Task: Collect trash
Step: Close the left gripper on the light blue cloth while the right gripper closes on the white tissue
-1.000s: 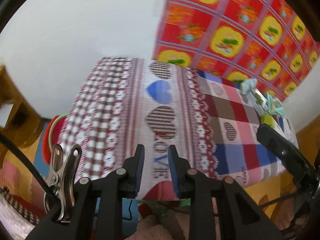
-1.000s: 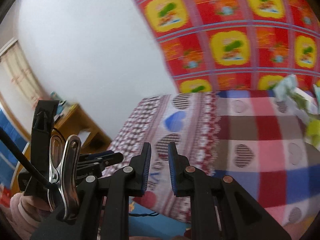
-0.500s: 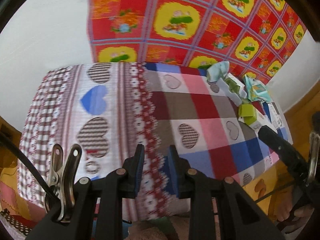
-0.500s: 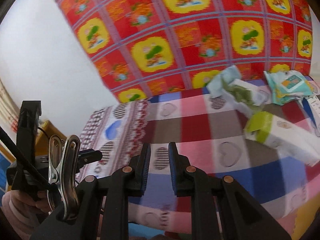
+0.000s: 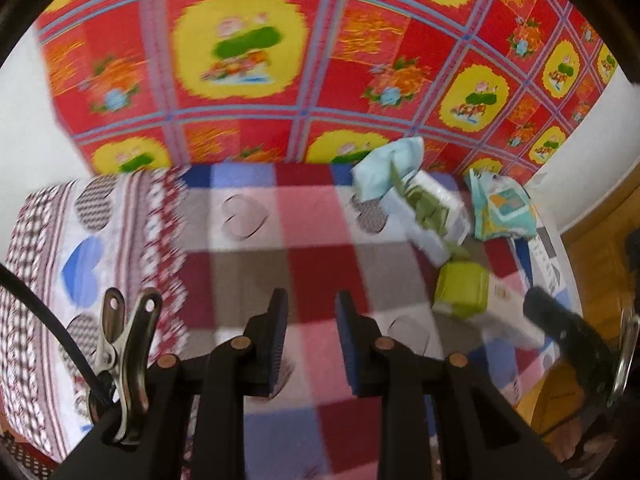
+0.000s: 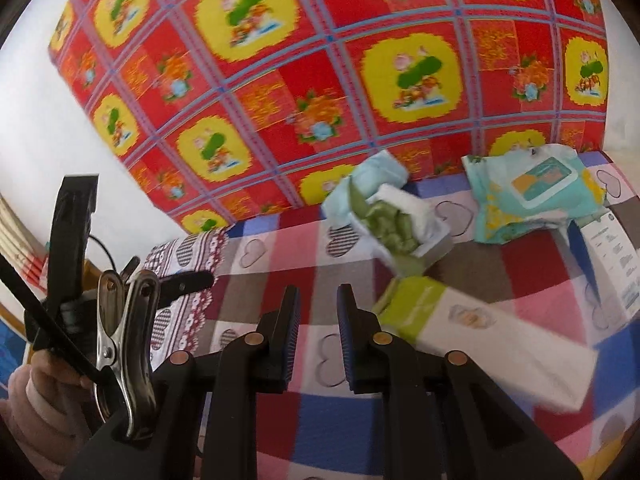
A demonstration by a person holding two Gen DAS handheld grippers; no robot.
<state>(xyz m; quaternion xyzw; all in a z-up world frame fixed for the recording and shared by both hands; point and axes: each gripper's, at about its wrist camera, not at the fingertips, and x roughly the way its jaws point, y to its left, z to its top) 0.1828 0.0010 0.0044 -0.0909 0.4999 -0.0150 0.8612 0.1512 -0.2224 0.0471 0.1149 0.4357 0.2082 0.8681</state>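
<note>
- Behind the table, a red, yellow and blue flower-patterned cloth (image 5: 280, 60) hangs against the white wall (image 6: 48, 128) and fills the upper part of both of my wrist views.
- Below it spreads a checked tablecloth with hearts (image 5: 320, 248), red, pink, blue and brown, covering the table.
- On that cloth's far right side lies the trash: a long white carton with a lime-green end (image 6: 472, 332), nearest my right gripper; a torn white box stuffed with green paper (image 6: 404, 228) just behind it; and a crumpled teal wipes packet (image 6: 536, 192) near the hanging cloth.
- My right gripper (image 6: 318, 320), black with blue pads, hovers over the cloth just left of the carton, its jaws slightly parted, nothing between them.
- My left gripper (image 5: 308, 328) hangs above bare cloth, well apart from the trash, jaws likewise ajar and empty.
- A silver metal clip (image 5: 124, 344) sits on each rig's left side.
</note>
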